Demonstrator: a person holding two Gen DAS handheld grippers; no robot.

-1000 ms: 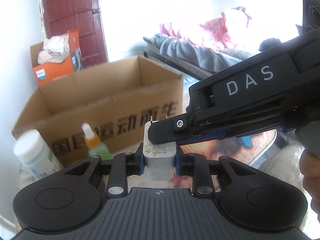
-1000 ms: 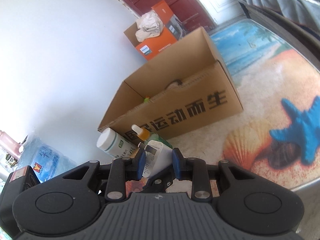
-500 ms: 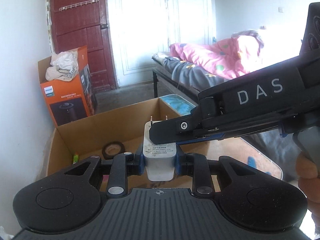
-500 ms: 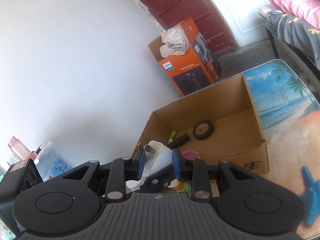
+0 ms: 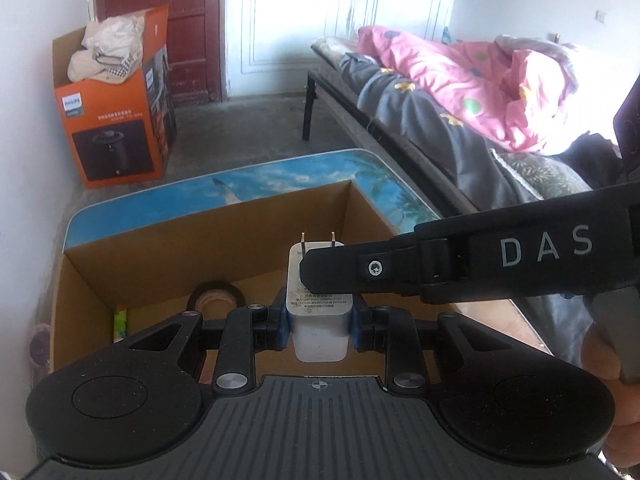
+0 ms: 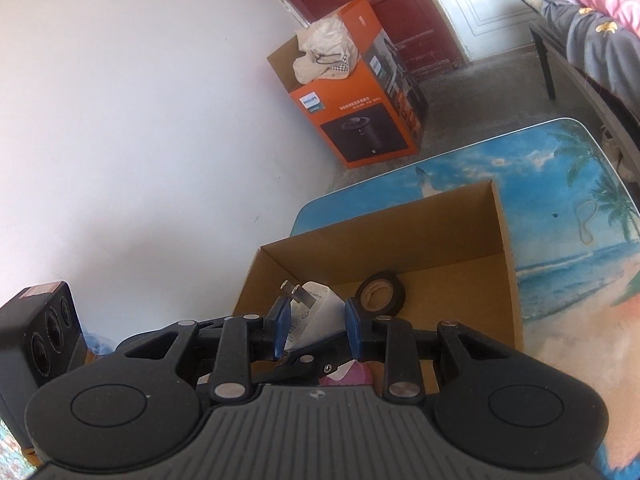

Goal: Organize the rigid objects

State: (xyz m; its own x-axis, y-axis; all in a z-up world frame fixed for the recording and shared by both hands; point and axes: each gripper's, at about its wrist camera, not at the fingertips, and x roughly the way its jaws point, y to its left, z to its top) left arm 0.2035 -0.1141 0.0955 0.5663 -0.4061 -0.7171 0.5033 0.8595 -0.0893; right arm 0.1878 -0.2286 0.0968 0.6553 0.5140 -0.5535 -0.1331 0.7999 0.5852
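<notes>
This is a home, most likely a bedroom. Along the right side stands a bed (image 5: pixel 460 128) with a dark metal frame, covered with a grey blanket and a pink quilt (image 5: pixel 472 72) with coloured dots. The floor (image 5: pixel 256 128) is bare grey concrete and the walls are plain white. At the far end there is a dark red wooden door (image 5: pixel 160 12) and beside it a white panelled door (image 5: pixel 320 20). Near the red door, an orange appliance carton (image 5: pixel 116 120) stands on the floor with cloth stuffed in its top. The low table (image 6: pixel 560 184) has a printed beach picture with palms and sea.
</notes>
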